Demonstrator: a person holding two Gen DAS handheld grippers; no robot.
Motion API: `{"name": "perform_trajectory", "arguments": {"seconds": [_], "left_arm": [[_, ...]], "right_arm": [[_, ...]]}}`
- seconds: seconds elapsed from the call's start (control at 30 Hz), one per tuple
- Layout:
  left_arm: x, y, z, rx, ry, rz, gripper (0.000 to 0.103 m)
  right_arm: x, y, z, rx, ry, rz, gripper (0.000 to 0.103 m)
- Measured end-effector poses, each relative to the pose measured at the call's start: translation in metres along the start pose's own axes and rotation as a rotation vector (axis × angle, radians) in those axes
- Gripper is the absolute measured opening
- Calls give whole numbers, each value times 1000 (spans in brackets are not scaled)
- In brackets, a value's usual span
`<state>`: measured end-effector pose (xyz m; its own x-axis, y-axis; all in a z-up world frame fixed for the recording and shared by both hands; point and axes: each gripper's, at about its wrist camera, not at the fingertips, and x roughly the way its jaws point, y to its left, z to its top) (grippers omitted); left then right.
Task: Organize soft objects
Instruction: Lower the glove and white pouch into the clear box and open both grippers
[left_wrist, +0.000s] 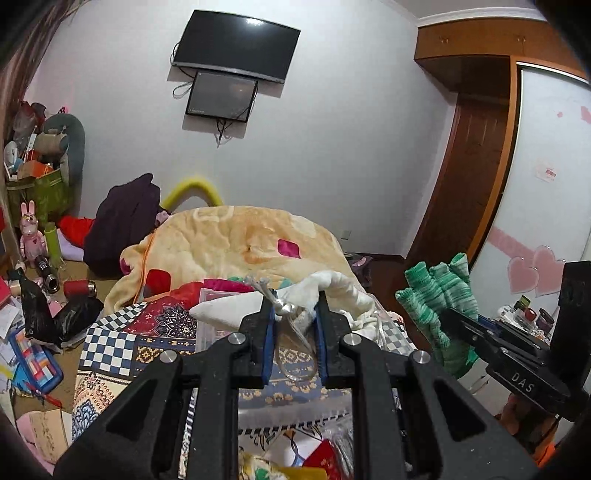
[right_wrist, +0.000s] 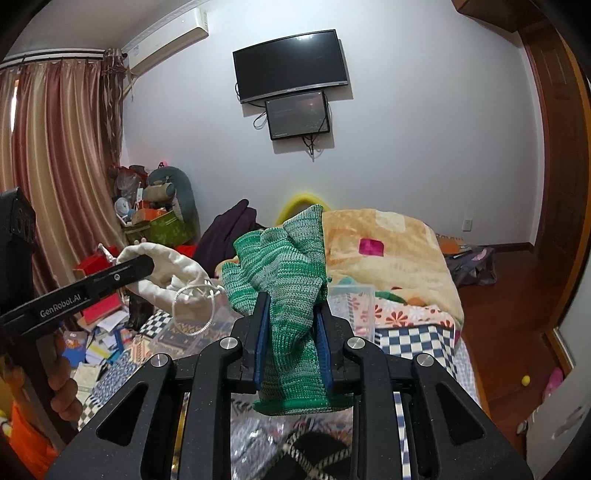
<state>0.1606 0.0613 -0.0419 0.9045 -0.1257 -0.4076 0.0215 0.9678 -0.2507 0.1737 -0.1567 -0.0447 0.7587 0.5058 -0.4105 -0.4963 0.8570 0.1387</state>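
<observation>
My left gripper (left_wrist: 295, 308) is shut on the neck of a white drawstring pouch (left_wrist: 332, 291) and holds it up above the bed; its cord loop hangs down between the fingers. The pouch also shows at the left of the right wrist view (right_wrist: 173, 273). My right gripper (right_wrist: 291, 314) is shut on a green knitted glove (right_wrist: 284, 266), held upright with its fingers pointing up and its cuff hanging below the jaws. The glove also shows at the right of the left wrist view (left_wrist: 439, 295).
A bed with a patterned quilt (left_wrist: 122, 336) and a rolled yellow blanket (left_wrist: 240, 240) lies below. A clear plastic box (right_wrist: 351, 306) sits on the bed. A dark garment (left_wrist: 122, 221) lies behind. Cluttered floor and boxes (left_wrist: 37, 184) stand at left, a wardrobe (left_wrist: 546, 166) at right.
</observation>
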Motion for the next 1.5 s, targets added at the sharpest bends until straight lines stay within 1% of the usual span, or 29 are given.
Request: {"name": "perform_trajectory", "arguments": {"seconds": [0.17,0.3,0.4,0.53,0.63,0.73,0.83,0.93,1.03,1.1,1.17,1.27,1.33,1.4,1.5], "left_arm": [[26,5,-1,-1,49,27,18],[51,11,-6,-9,115,35,18],[66,16,-13,-18,164,32,18],[86,18,-22,-6,229,51,18],[94,17,-29,9,265,54,18],[97,13,-35,40,279,68,18],[99,11,-39,53,292,69,18],[103,13,-42,43,320,59,19],[105,14,-43,33,336,54,26],[101,15,-43,28,329,55,40],[96,14,-42,28,319,52,46],[85,11,-37,40,293,49,48],[77,10,-34,38,277,43,52],[67,8,-30,38,249,39,57],[50,5,-23,41,215,26,58]], "right_arm": [[18,-1,4,2,24,-23,21],[35,-2,4,-4,64,-42,21],[49,-2,1,-20,113,-56,21],[64,-2,-6,-43,185,-64,21],[74,-3,-12,-48,235,-64,21],[79,-4,-18,-48,276,-64,21],[83,-6,-18,-45,297,-60,21],[85,-5,-18,-46,322,-53,21],[85,-3,-19,-53,339,-51,29],[83,-2,-18,-54,329,-55,40],[79,-2,-17,-57,316,-59,47],[69,-1,-12,-56,288,-52,52],[61,-1,-9,-60,264,-53,54],[51,0,-5,-72,235,-55,61],[33,1,-1,-76,183,-51,66]]}}
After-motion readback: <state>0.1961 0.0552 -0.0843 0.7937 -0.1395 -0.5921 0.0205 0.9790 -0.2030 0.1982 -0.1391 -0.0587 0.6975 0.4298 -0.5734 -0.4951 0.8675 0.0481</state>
